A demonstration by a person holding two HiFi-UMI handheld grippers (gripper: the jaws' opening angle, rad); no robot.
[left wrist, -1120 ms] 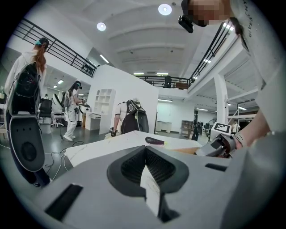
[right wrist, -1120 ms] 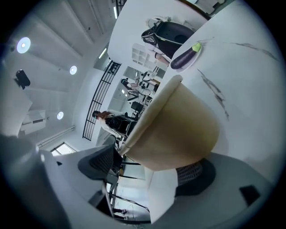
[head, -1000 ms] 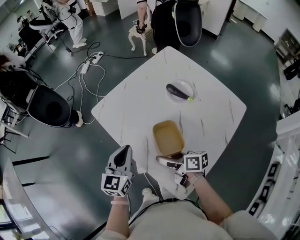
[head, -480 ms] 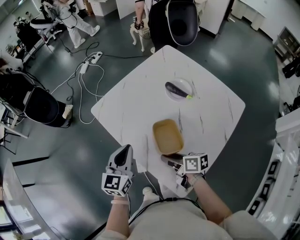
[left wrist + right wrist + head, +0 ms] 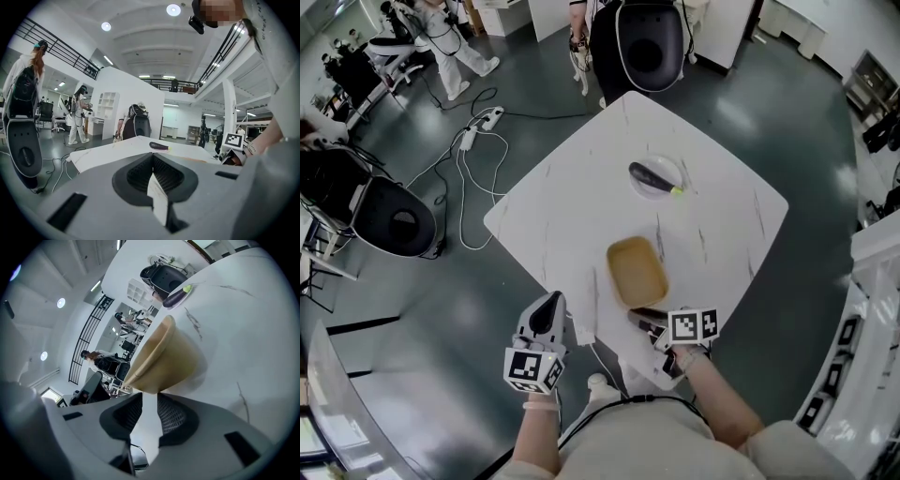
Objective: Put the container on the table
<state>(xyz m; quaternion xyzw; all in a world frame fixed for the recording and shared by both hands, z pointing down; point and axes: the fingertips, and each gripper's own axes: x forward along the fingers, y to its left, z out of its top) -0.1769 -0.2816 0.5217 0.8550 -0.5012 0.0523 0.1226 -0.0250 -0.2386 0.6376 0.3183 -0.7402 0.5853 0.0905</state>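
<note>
Backing off now: right gripper [image 5: 641,320] has slid toward the table [image 5: 553,206] edge, jaws slightly apart, nothing between them. Tan container [image 5: 637,272] sits on the table just ahead, half hiding the eggplant [image 5: 177,297] in the right gripper view. Left gripper [image 5: 152,168] is pinched closed, empty.

My left gripper [image 5: 547,304] at 7 o'clock, pointing 12, fingers [image 5: 140,177] pressed together. My right gripper [image 5: 639,319] at 5 o'clock, pointing 9, fingers parted, nothing between.
</note>
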